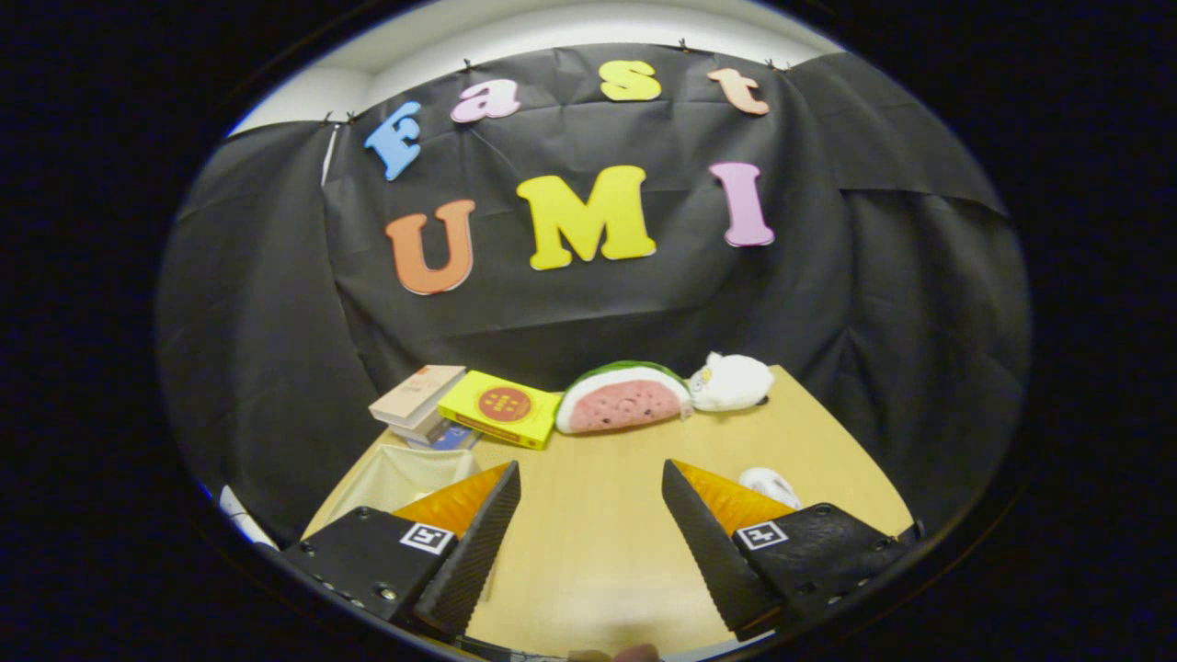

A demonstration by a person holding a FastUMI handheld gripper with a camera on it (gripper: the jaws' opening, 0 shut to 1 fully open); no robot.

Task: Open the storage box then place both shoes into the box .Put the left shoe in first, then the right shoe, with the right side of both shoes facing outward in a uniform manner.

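My gripper is open above the wooden table, with bare tabletop between its fingers. The storage box, a pale translucent container, lies on the table's left side, partly hidden behind the left finger; I cannot tell whether its lid is up. A white shoe peeks out just behind the right finger, mostly hidden by it.
At the table's far edge lie a stack of books, a yellow box, a watermelon-slice plush and a white plush toy. The booth's black cloth wall stands right behind them and wraps both sides.
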